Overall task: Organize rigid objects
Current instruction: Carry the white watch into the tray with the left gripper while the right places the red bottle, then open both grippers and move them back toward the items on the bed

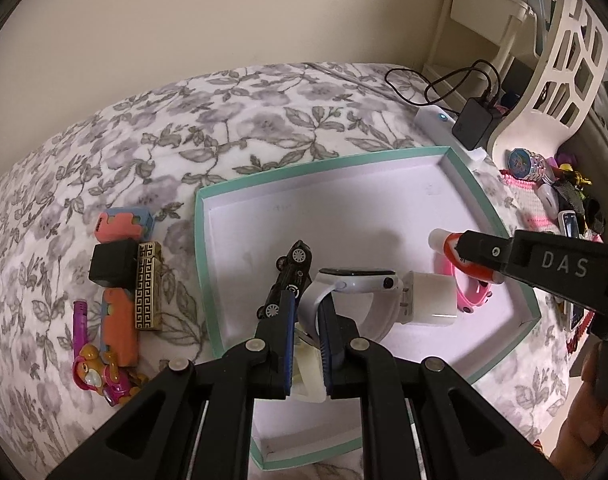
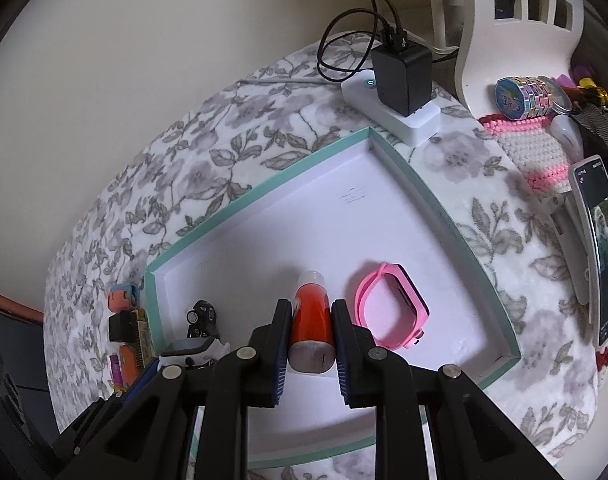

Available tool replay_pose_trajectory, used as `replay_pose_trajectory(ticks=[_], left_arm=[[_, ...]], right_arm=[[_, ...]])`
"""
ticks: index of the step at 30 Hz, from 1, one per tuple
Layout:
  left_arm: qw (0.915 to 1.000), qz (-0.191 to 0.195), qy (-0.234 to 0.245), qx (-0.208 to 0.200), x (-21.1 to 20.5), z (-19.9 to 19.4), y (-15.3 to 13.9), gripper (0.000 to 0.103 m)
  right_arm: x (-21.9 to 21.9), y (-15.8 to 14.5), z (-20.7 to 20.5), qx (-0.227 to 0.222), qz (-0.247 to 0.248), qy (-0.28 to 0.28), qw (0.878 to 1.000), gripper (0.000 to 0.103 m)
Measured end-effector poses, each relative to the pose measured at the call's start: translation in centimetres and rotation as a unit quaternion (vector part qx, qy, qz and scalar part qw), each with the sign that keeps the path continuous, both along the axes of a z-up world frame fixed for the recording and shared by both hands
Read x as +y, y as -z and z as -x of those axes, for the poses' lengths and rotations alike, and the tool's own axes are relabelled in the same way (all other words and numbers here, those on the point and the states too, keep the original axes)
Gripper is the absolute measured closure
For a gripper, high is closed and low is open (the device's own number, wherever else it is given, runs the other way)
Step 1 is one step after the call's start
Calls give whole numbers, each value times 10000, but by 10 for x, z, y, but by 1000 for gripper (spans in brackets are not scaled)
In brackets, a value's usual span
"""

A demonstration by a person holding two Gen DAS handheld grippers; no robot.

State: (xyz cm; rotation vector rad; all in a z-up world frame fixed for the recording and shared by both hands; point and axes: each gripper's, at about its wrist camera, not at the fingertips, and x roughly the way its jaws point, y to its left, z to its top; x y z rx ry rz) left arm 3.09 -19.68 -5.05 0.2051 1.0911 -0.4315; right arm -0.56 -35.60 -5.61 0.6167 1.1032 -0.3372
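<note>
— Grip, left side? — My left gripper (image 1: 305,316) pinches the white watch (image 1: 355,284) by its strap over the teal-rimmed tray (image 1: 202,216); only this view shows the white charger (image 1: 429,300).
— Right side? — My right gripper (image 2: 309,322) clamps the orange tube (image 2: 309,320) above the tray, beside the pink watch (image 2: 387,308).

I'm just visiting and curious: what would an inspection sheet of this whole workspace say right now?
Surface: floral bedspread carrying a teal-rimmed tray.
Job's things: in the tray, black toy car, pink watch, white plug; beside it, gold lighter and puzzle blocks.
Clutter: phone, tape roll.
Grippers: left gripper shut on white watch; right gripper shut on orange tube.
Cables: black cable from black charger on power strip.
Surroundings: cream wall, white chair.
</note>
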Motion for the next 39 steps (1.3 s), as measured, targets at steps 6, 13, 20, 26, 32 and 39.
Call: replay_pose_trajectory(ticks=[6,13,20,26,32,39], left_arm=[[10000,-8,50,20,-2,0,3,91],[9997,-153,95,163,-5,-3,18,91],[9994,-149,24,317,-3,-5,26,91],[9995,14,55,307,-3,-4,16,86],[9997,178,-41,170,3,-6,0,74],[9980,490,-399,57,24,-14,-20,61]], right_arm=[[3,11,-4,184,-18,-52,9998,81],[6,19,-5,315,-13,-63,9995,81],[7,17,-6,362,15,-106,9993,80],[10,8,-8,342,195,-201,9990,79],[12,-14,-5,94,382,-184,9991,71],[17,-40,-1,-264,580,-196,9978,71]])
